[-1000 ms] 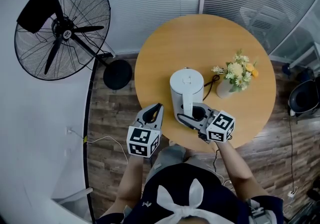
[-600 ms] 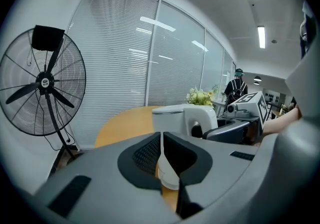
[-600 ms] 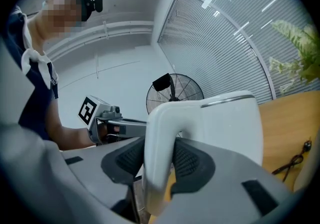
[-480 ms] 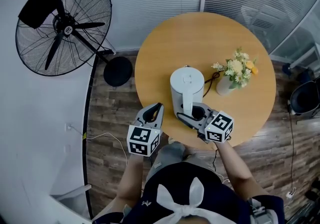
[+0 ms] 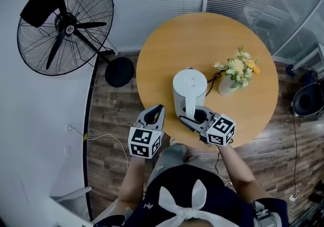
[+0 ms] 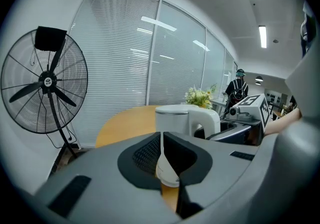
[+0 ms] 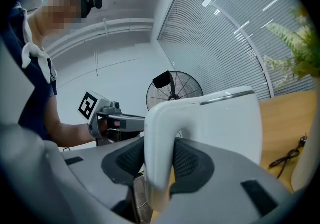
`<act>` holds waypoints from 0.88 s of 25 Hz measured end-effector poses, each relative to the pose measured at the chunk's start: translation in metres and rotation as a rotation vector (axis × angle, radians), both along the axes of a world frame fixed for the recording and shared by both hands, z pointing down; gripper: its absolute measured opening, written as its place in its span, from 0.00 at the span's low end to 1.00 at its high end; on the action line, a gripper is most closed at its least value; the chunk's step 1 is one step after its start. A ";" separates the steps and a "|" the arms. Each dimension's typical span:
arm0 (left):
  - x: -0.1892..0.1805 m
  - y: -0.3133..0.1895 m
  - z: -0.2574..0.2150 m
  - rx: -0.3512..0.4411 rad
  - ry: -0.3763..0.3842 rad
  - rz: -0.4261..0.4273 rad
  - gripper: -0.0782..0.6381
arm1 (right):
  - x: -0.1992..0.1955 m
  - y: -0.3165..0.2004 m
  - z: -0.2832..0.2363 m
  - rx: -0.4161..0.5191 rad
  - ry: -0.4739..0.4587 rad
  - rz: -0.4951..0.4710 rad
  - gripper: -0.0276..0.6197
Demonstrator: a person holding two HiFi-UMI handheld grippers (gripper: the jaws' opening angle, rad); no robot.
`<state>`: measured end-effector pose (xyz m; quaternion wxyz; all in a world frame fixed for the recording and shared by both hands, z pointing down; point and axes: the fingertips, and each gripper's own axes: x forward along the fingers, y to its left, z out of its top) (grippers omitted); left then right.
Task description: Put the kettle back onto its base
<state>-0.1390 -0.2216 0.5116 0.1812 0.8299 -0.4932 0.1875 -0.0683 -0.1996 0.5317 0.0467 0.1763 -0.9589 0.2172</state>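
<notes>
Since the earlier frame the right gripper (image 5: pixel 195 116) has been closing its ribbed black pads (image 7: pixel 187 160), which now pinch the smooth looped handle (image 7: pixel 159 133) of the white cylindrical plastic kettle (image 5: pixel 189 83); the kettle itself has not shifted. It stands upright close to the near edge of the round matte wooden table (image 5: pixel 167 54), and whatever lies under it cannot be made out. The left gripper (image 5: pixel 156 112) hangs just off that edge, left of the kettle, its pads pressed together on nothing.
</notes>
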 end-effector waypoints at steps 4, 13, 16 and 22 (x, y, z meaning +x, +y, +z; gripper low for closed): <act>0.002 0.004 -0.001 0.003 -0.002 -0.001 0.16 | 0.000 0.004 0.001 0.005 0.002 -0.007 0.28; 0.006 0.015 -0.003 0.011 -0.004 -0.009 0.16 | 0.001 0.013 0.009 0.002 0.037 -0.002 0.27; 0.007 0.020 -0.003 0.010 -0.005 -0.013 0.16 | 0.000 0.022 0.016 0.005 0.070 -0.025 0.27; 0.008 0.028 -0.004 0.015 -0.004 -0.023 0.16 | -0.007 0.036 0.029 0.031 0.131 -0.052 0.28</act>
